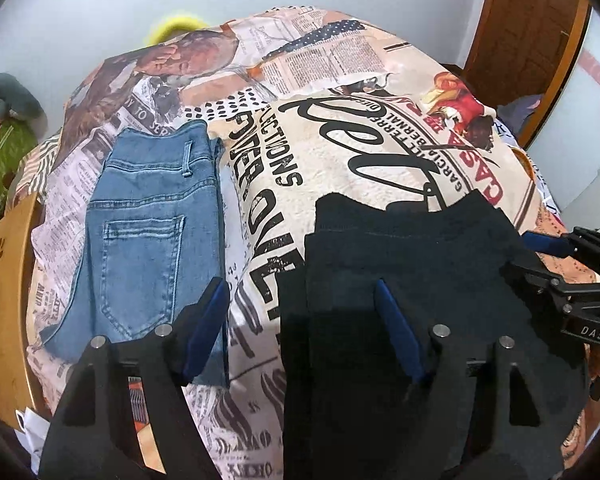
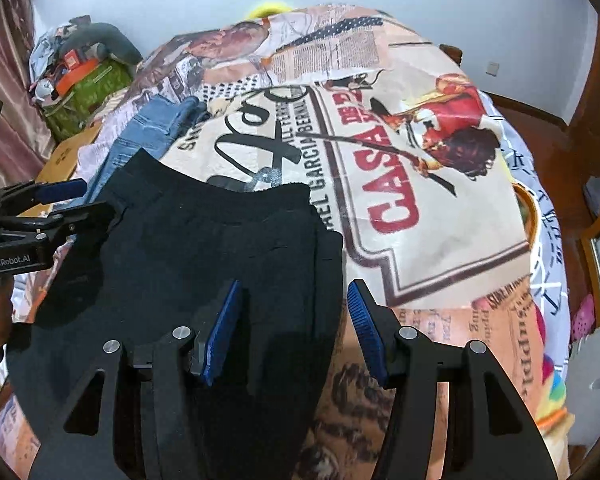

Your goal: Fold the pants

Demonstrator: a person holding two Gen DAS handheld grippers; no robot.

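I have the black pants (image 1: 400,248) lying flat on the bed (image 1: 380,140), just right of the folded blue jeans (image 1: 148,232), which I use as my landmark. The waistband is at the far end, level with the jeans' waistband, and the legs run back toward me, so the long axis goes from far to near, parallel to the jeans.

The left gripper (image 1: 300,332) hangs over the edge of the pants nearest the jeans, fingers spread wide with nothing between them; one finger sits over the jeans, the other over the black cloth. The right gripper (image 2: 292,336) straddles the pants' edge farthest from the jeans, fingers parted and not pinching anything.

I judge the fabric soft, limp and fairly light, a knit that will sag and crease rather than hold shape. I would pinch it at both side edges near the waistband, taking all layers together.
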